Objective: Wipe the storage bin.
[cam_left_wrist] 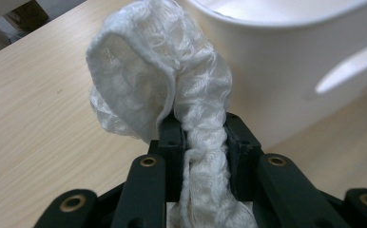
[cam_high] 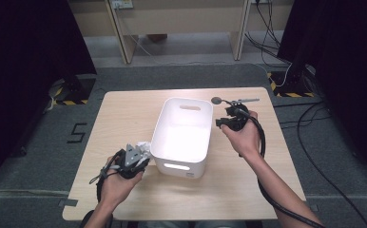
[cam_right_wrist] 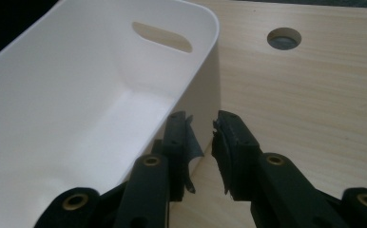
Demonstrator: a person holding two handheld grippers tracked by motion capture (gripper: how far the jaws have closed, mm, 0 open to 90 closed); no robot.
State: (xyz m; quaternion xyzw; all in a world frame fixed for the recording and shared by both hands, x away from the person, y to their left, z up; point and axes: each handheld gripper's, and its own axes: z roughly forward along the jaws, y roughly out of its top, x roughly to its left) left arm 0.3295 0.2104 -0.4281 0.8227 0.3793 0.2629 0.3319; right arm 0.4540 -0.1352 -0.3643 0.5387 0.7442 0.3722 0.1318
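Note:
A white plastic bin (cam_high: 159, 124) with handle slots stands in the middle of the wooden table (cam_high: 124, 114). My left gripper (cam_high: 141, 159) is beside the bin's near left corner, shut on a white knitted cloth (cam_high: 145, 146). In the left gripper view the cloth (cam_left_wrist: 172, 61) bunches up above the jaws of the left gripper (cam_left_wrist: 203, 128), close to the bin wall (cam_left_wrist: 286, 57). My right gripper (cam_high: 222, 121) is at the bin's right side. In the right gripper view the right gripper (cam_right_wrist: 203, 126) stands open with nothing between its pads, next to the bin's rim (cam_right_wrist: 210, 42).
A round grey grommet (cam_high: 217, 100) sits in the table behind the right gripper and shows as a hole (cam_right_wrist: 284, 38) in the right gripper view. Cables lie on the floor at the right. Bare wood lies to the left and right of the bin.

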